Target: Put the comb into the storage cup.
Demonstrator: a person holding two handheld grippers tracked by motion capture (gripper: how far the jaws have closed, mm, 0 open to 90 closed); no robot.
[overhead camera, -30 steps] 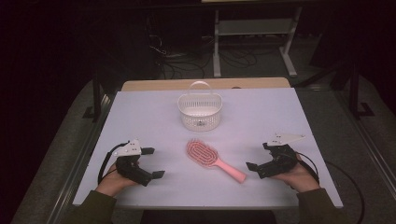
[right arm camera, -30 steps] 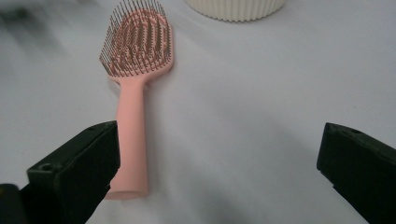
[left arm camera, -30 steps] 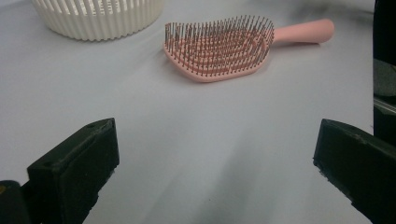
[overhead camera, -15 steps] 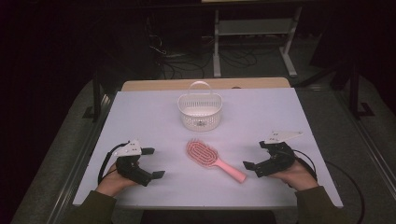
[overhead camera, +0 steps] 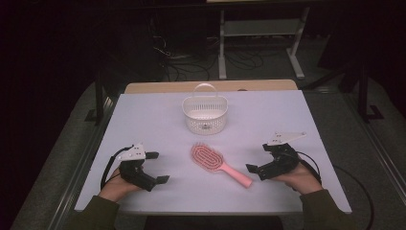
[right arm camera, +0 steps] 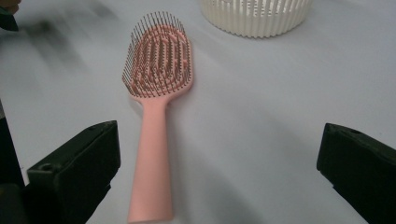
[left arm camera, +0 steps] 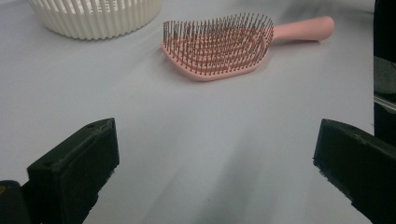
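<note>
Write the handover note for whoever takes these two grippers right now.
Left gripper: open, empty, resting low at the near left of the table.
Right gripper: open, empty, near right, its jaws pointing at the handle end of the pink hairbrush.
Hairbrush: lies bristles up at the table's middle, between the two grippers, untouched.
White basket: stands upright behind the brush, handle up, apart from it.
Done: nothing gripped yet.
Left: probably the right gripper takes the handle; the basket looks the likely destination.

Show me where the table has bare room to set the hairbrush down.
Bare patches: both far corners flanking the white basket, and the stretch between the left gripper and the pink hairbrush. It is tighter between the brush's handle and the right gripper.
</note>
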